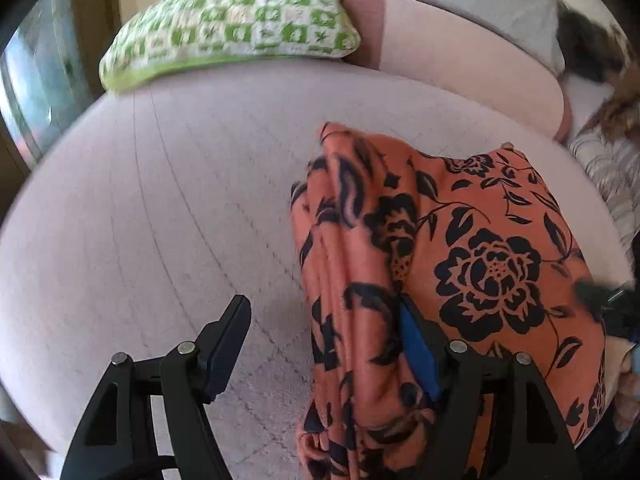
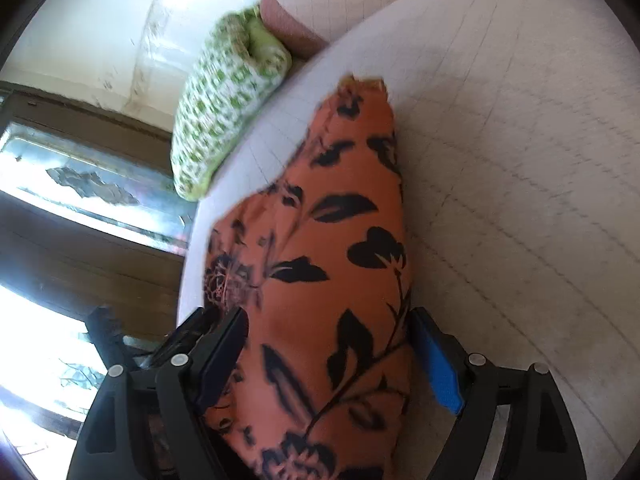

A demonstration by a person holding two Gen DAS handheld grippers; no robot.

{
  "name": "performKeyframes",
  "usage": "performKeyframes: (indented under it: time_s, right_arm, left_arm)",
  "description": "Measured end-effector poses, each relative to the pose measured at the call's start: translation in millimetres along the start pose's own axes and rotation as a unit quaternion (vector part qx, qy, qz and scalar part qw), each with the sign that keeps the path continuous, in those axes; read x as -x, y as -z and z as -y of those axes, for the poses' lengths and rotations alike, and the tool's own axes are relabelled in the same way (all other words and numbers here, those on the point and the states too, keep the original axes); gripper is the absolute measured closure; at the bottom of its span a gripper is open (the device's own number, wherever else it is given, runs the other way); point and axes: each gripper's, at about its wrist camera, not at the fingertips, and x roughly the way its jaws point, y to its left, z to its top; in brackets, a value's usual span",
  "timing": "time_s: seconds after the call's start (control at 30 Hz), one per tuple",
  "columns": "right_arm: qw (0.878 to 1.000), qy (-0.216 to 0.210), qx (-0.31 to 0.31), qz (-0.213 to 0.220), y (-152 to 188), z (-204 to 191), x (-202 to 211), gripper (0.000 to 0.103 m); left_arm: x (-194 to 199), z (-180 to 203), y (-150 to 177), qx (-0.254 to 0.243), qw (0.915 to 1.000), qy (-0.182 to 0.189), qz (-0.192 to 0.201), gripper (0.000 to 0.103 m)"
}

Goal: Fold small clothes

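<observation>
Left wrist view: left tool [image 1: 320,344] standing wide, one finger bare over the bed [image 1: 160,200], the blue-padded finger tucked under a hanging fold of the cloth [image 1: 460,240]; no squeeze visible, so not gripping. Right wrist view: right tool [image 2: 328,348] about half wide, cloth [image 2: 332,260] bulging between its fingers; left finger seems to touch the fabric, blue pad [image 2: 438,364] right at its edge, hard to tell whether touching; reads as unclamped, cloth merely between. Further out, orange floral cloth bunched and draped across the pale quilted bed, part ridged in loose pleats, part lying flatter with a big black flower showing. Likely thin, light, limp and a bit slippery: will sag and slide rather than hold a crease, nothing fragile about it. Best taken at a hem or corner, both tools near the same edge and apart, pinching a single layer rather than the bunched ridge, so as to spread flat before folding. Risk: catching several layers and dragging the whole heap. Beyond the cloth, green checked pillow [image 1: 232,24] at the head of the bed, well apart. Farthest right in the left view, a patterned sleeve [image 1: 612,176], blurred.
</observation>
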Motion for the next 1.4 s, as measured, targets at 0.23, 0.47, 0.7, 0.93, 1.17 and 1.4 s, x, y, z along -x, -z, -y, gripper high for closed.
performKeyframes:
  time_s: [0.23,0.47,0.7,0.93,1.17,1.4]
  right_arm:
    - [0.997,0.060,0.055,0.001,5.4,-16.7,2.1,0.052]
    - [0.999,0.005,-0.009,0.049,-31.7,3.8,15.6,0.024]
    - [0.999,0.030,0.034,0.027,-43.4,-14.3,-6.9,0.061]
    - [0.999,0.009,0.040,0.030,-39.3,-13.1,-3.9,0.030]
    - [0.999,0.002,0.032,0.021,-39.2,-7.2,-7.4,0.028]
    - [0.999,0.003,0.033,0.018,-36.4,-5.0,-3.5,0.028]
  left_arm:
    - [-2.9,-4.9,5.5,0.001,0.9999,0.011,0.005,0.027]
    - [-1.9,-10.0,9.8,0.003,0.9997,0.020,0.013,0.026]
    - [1.5,-28.1,7.1,0.036,0.9980,0.052,0.004,0.026]
    - [15.0,-33.5,-36.9,0.032,0.9969,0.057,0.042,0.027]
    - [-37.8,-58.5,-43.8,0.078,0.9953,0.056,-0.015,0.030]
    - [-7.4,-49.7,-44.0,0.075,0.9960,0.050,0.004,0.030]
